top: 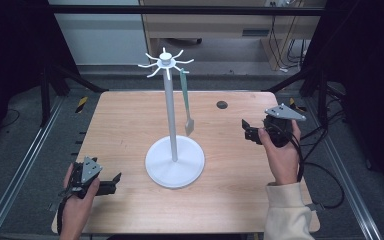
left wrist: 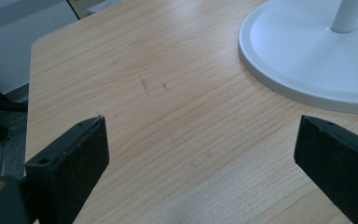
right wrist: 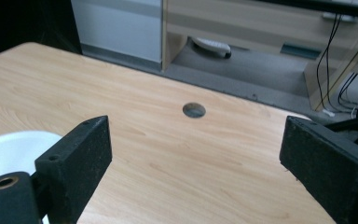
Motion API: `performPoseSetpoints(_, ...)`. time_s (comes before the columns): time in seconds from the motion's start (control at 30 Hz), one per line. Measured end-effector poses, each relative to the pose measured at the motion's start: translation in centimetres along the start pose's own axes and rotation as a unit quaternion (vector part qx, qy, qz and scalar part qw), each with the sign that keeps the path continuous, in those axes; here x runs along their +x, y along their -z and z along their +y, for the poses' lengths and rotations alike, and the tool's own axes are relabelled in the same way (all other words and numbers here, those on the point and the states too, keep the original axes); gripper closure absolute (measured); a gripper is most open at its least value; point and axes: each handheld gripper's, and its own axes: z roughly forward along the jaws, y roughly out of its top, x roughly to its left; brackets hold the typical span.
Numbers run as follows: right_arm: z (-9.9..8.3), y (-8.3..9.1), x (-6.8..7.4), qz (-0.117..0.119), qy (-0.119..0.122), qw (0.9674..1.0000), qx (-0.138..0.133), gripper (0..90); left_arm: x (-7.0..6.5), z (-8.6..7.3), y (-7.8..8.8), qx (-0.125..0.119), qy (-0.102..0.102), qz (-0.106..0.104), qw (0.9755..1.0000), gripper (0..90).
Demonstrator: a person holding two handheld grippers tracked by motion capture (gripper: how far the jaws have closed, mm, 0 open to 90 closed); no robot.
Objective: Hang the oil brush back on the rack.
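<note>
Right gripper [top: 246,131]: jaws wide apart, nothing between them, held above the table's right side, pointing toward the stand.
Left gripper [top: 115,182]: jaws wide apart, empty, low at the near left corner, aimed at the round base [left wrist: 307,56].
Spatula [top: 186,102]: slim, grey-green, hanging by its handle from a hook, blade down, just right of the pole.
Stand [top: 170,100]: white, upright at mid-table, hooks fanned out at the top.
Table [top: 125,115]: pale wood, a dark round hole [right wrist: 194,110] near the far right edge.
</note>
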Motion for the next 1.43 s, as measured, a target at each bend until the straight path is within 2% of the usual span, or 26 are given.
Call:
performPoseSetpoints(0.47,-3.5,-2.4,-1.4,-0.003,-0.005,0.9987,0.050,9.7,0.0,0.0,0.0,-0.002,-0.001,0.001,1.0000,2.7)
performPoseSetpoints(0.97,-7.5,-4.9,-1.5,0.015,-0.013,0.9944,0.103,11.5,0.2,-0.1,0.0,-0.001,0.002,0.006,1.0000,2.7)
performPoseSetpoints(1.0,-8.1,-5.3,-1.3,0.021,-0.018,0.9928,0.116,11.9,0.2,-0.1,0.0,-0.001,0.002,0.007,1.0000,2.7)
performPoseSetpoints(1.17,-9.3,-6.2,-0.9,0.038,-0.017,0.9896,0.137,12.5,0.2,0.0,0.0,0.001,0.000,0.006,1.0000,2.7)
performPoseSetpoints(1.27,-10.3,-7.1,-0.4,0.056,-0.015,0.9848,0.164,12.6,0.2,-0.1,-0.2,0.007,0.000,0.005,1.0000,2.7)
performPoseSetpoints(1.3,-10.3,-7.1,-0.4,0.056,-0.015,0.9848,0.164,12.6,0.2,-0.1,-0.2,0.007,0.000,0.005,1.0000,2.7)
performPoseSetpoints(1.33,-10.6,-7.4,-0.1,0.058,-0.009,0.9832,0.173,12.6,0.2,-0.1,-0.2,0.009,0.002,0.006,0.9999,2.7)
performPoseSetpoints(1.43,-10.8,-7.6,0.1,0.063,-0.007,0.9826,0.175,12.6,0.2,-0.1,-0.3,0.011,0.001,0.005,0.9999,2.7)
